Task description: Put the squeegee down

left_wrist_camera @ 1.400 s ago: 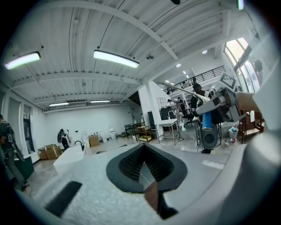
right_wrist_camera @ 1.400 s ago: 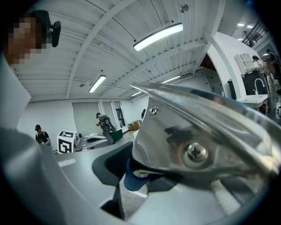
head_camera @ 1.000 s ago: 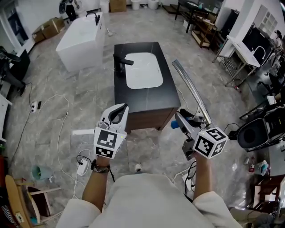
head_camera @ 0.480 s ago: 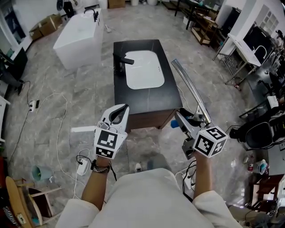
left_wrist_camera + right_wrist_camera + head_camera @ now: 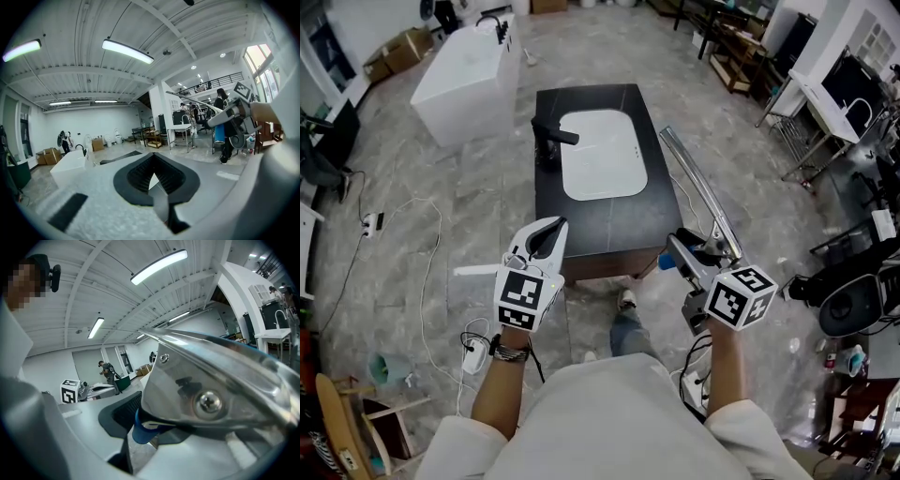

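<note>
Head view: the left gripper [image 5: 542,240] is held out with its jaws clenched together and nothing between them; its marker cube [image 5: 525,300] sits behind the jaws, toward the person. The right gripper [image 5: 694,257] grasps the squeegee [image 5: 698,192] by its blue handle [image 5: 667,262], whose end protrudes from the left side of the jaws. The metal blade runs up and away ahead of those jaws, in the air and resting on no surface. Ahead of both pairs of jaws stands a black vanity [image 5: 609,225] carrying a white basin [image 5: 602,155] and a black faucet [image 5: 549,139]. A white bathtub [image 5: 469,75] stands farther ahead, to the left of the left jaws. Left gripper view: the left gripper [image 5: 153,174] has its pads meeting along the centre line, empty. High to the right of these jaws the right gripper [image 5: 232,115] appears with the squeegee [image 5: 192,99] slanting out from it, the handle [image 5: 219,133] hanging below. The bathtub [image 5: 70,166] lies ahead and to the left of the jaws. Right gripper view: the right gripper [image 5: 140,427] is closed on the blue handle [image 5: 142,431], which sits between the pads. The squeegee's polished metal head [image 5: 206,376], with its screws, fills the space directly above and to the right of the jaws. The left gripper [image 5: 105,389] shows well off to the left of these jaws.
</note>
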The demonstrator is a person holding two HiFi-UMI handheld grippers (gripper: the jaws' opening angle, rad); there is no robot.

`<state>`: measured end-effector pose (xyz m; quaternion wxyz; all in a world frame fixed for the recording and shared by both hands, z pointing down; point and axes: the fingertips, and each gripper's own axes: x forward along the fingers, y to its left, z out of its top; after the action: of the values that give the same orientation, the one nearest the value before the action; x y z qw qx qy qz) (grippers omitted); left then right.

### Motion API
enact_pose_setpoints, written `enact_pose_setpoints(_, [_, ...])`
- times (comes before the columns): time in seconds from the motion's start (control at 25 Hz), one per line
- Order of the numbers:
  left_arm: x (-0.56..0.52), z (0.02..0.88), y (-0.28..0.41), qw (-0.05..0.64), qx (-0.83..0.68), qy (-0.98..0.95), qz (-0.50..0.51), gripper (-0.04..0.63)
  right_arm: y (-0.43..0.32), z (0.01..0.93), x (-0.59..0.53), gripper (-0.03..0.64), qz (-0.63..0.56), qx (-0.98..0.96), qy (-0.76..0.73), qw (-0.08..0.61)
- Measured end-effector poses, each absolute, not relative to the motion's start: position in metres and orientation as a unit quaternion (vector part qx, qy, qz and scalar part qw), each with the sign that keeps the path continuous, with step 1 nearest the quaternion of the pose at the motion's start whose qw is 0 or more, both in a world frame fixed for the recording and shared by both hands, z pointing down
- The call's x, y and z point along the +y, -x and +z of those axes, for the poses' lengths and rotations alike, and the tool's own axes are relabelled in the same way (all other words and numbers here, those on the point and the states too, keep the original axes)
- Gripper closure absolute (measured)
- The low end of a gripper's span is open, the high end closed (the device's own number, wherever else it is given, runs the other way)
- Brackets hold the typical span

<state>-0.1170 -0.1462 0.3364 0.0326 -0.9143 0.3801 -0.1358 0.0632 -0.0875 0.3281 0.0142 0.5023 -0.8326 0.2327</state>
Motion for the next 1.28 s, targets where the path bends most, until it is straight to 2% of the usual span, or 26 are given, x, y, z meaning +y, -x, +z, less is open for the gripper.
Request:
enact_pose_setpoints(0.6, [-0.253,0.345,0.071,0.012,0.396,0.906,-0.148,0.597,-0.113,0.357,-0.204,0.506,0.27,-0.835,-0.479,0.023])
enact_pose_setpoints(1.28, [-0.331,0.379,0.031,-0.024,0.419,0.891,-0.17,0.597,-0.137,0.449,-0.283,0.506,0.369,-0.821,-0.431,0.065])
